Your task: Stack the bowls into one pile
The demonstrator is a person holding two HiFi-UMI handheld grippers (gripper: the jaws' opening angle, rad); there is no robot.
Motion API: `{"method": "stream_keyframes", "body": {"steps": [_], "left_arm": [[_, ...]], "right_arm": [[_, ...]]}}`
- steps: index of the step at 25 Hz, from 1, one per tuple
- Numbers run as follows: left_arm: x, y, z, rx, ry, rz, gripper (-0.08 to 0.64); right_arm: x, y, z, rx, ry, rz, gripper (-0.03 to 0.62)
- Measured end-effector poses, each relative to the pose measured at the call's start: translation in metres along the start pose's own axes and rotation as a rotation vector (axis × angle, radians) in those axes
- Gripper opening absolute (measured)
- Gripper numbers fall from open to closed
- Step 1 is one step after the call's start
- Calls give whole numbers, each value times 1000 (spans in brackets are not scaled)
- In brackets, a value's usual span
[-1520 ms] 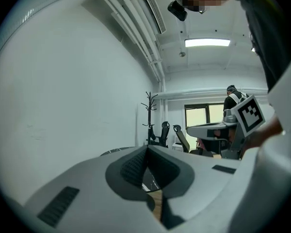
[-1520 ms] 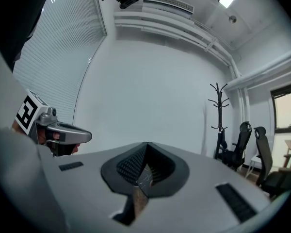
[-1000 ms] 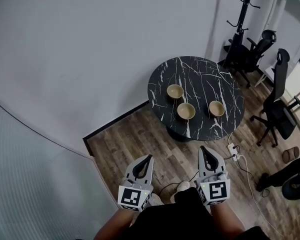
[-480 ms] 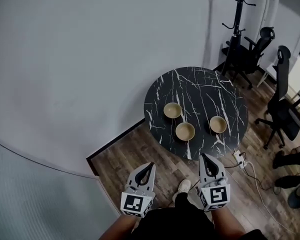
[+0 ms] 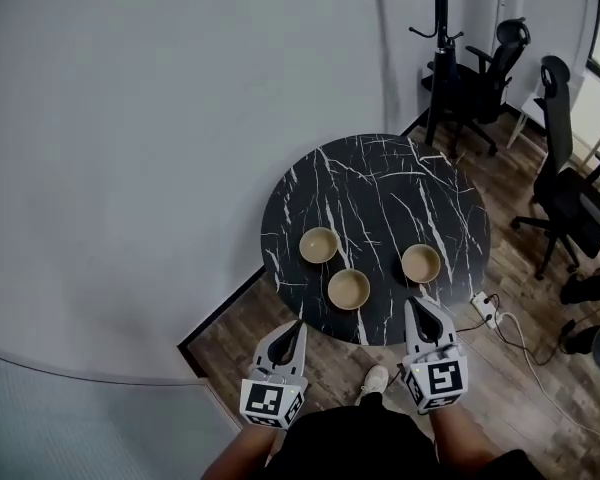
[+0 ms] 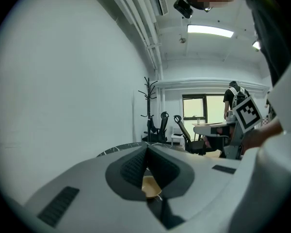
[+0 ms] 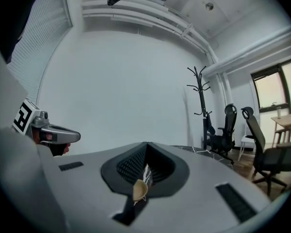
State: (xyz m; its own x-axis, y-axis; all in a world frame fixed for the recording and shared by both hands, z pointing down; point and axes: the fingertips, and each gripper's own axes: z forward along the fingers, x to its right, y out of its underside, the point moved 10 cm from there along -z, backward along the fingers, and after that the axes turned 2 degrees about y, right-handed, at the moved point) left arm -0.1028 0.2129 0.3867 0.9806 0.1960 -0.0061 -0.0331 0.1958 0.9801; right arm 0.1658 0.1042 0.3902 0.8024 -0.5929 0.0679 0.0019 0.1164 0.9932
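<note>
Left gripper point(image 5: 298, 325): jaws pressed together, nothing between them, tips near the table's edge.
Left bowl point(image 5: 319, 245): ahead of it on the round black marble table point(image 5: 380, 193).
Middle bowl point(image 5: 348, 289): ahead, between the two grippers.
Right bowl point(image 5: 421, 263): just ahead of the right gripper point(image 5: 417, 303), whose jaws are likewise pressed together and empty.
The three bowls stand apart, unstacked.

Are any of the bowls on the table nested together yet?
No: the head view shows the left bowl, the near bowl and the right bowl each sitting apart on the black marbled table.
</note>
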Motion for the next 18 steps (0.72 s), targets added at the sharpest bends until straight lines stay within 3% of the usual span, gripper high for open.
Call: {"method": "stream_keyframes", "body": {"steps": [9,18], "left_arm": [[10,-8,78,-39,76,37,12],[11,-5,130,-53,142,36,12]], "right_arm": [[62,26,20,-63,47,15,6],[93,53,35,-111,182,34,6]]}}
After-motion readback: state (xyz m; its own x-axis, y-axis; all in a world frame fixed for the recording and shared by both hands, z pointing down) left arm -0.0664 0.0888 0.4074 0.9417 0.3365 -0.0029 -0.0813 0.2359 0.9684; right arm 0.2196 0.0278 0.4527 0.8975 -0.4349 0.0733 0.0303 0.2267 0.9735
